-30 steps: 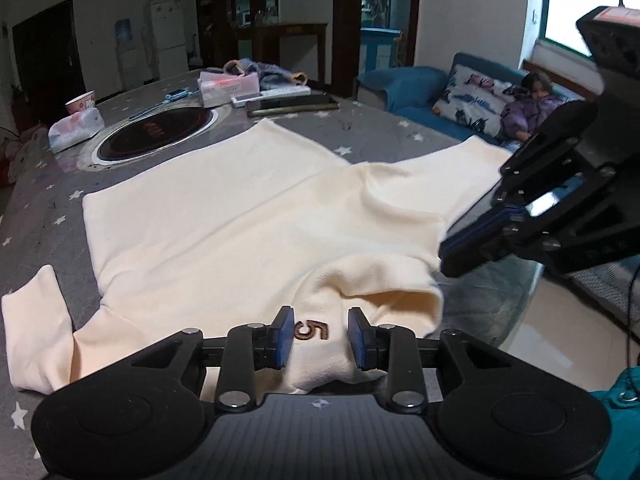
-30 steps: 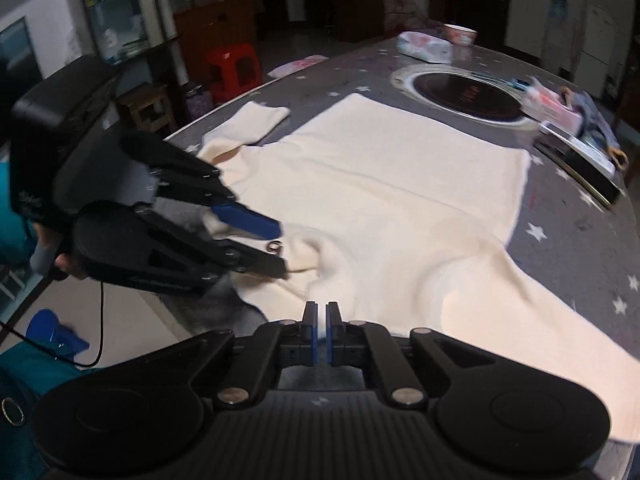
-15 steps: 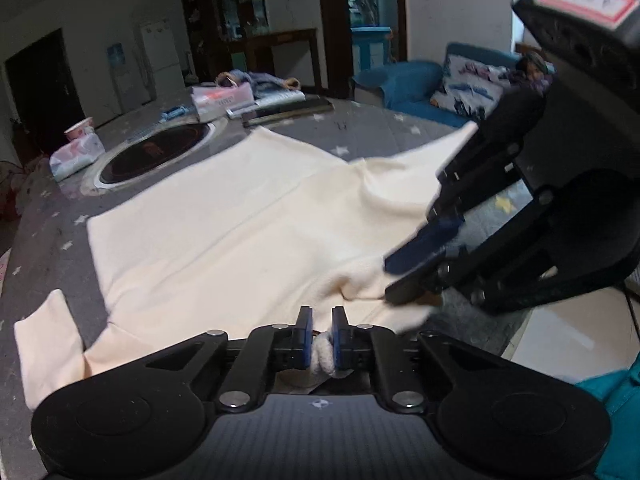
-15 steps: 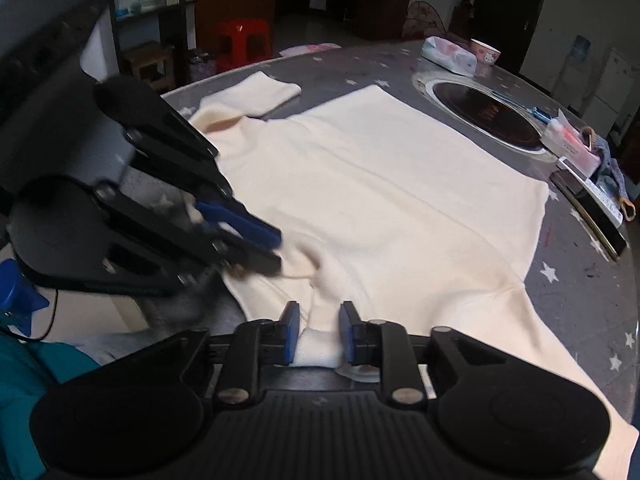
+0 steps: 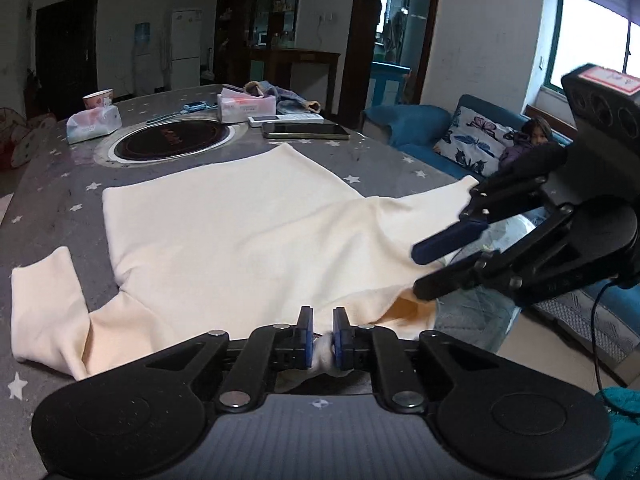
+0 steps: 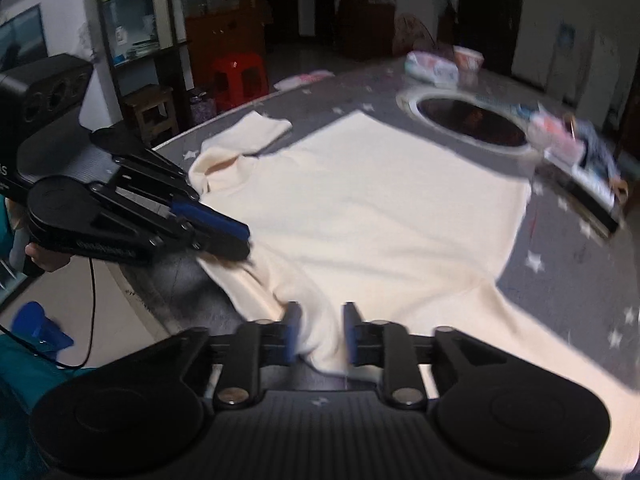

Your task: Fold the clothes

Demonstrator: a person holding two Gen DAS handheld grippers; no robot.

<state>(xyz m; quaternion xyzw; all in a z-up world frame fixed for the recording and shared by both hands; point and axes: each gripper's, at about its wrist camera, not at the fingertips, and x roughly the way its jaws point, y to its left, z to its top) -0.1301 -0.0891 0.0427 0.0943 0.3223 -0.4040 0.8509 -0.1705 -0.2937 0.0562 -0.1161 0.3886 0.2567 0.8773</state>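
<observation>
Here, spread flat across the grey star-patterned bench (image 5: 52,200): a cream sweater (image 5: 240,224), body face-down toward the far side, one sleeve bent back at the left edge, the other trailing toward the right corner. Near edge, at the collar, bunched and lifted slightly off the bench.

Left hand-held gripper (image 5: 322,334): clenched on a small wad of the collar fabric. Right hand-held gripper (image 6: 320,332): jaws parted, straddling a ridge of cloth at the near edge but not pinching it.

Risks, as a judgement: with only one side gripped, any lift or pull likely to drag the sweater askew and wrinkle the flat body; thin pinch of knit on the left could slip free under tension; right jaws closing on that loose ridge might catch too many layers or miss the edge. Near hem hanging close to the bench rim, so a tug toward the person could slide it off.

Beyond the sweater: an inset round cooktop (image 5: 172,142), tissue packs, a phone (image 5: 304,130), a cup. Dim living room behind, with blue sofa (image 5: 420,128), fridge, dark cabinets.
</observation>
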